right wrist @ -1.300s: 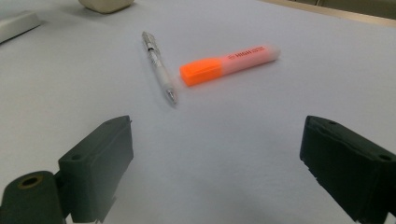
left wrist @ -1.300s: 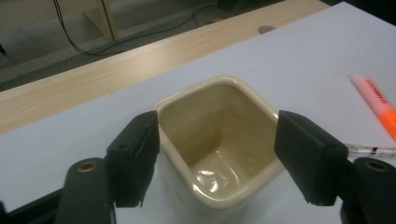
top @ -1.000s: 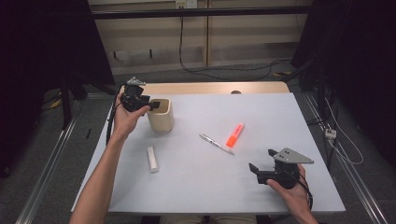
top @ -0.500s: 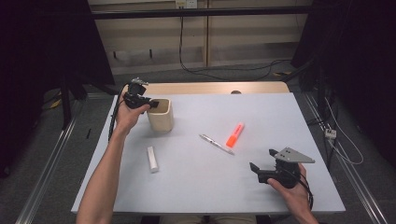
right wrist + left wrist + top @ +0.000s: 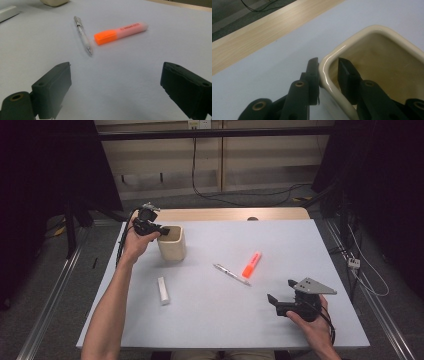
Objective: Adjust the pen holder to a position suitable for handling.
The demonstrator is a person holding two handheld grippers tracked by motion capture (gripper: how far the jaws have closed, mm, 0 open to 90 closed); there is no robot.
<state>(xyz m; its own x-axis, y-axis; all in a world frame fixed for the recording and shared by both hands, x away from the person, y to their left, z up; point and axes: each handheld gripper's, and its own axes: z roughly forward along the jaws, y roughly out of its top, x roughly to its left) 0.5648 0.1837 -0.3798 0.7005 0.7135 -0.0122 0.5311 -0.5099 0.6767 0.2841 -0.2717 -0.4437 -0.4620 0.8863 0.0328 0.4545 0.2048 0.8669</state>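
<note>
Left gripper (image 5: 329, 71) set astride the near wall of the cream cup (image 5: 172, 244), one jaw outside, one inside; jaws just closed in, outer pad touching the rim, inner pad seemingly a sliver off the wall, though hard to be sure from the left gripper view. Cup standing upright at the far left of the surface (image 5: 210, 320), beside the wooden edge strip.

Best handled by finishing the squeeze squarely on the wall, not on the rounded corner where the glaze may slip. Worth seating the pads lower on the wall before lifting, so the cup hangs level rather than tipping away from the grip. Slow, straight lift; no twist of the wrist until clear of the surface.

Right gripper (image 5: 115, 85) resting low at the near right, jaws wide and holding nothing, pointing toward the pen (image 5: 83, 35) and the orange highlighter (image 5: 121, 32) lying just beside each other. White stick (image 5: 163, 290) lying apart, nearer the left forearm; keep the cup's path clear of it
</note>
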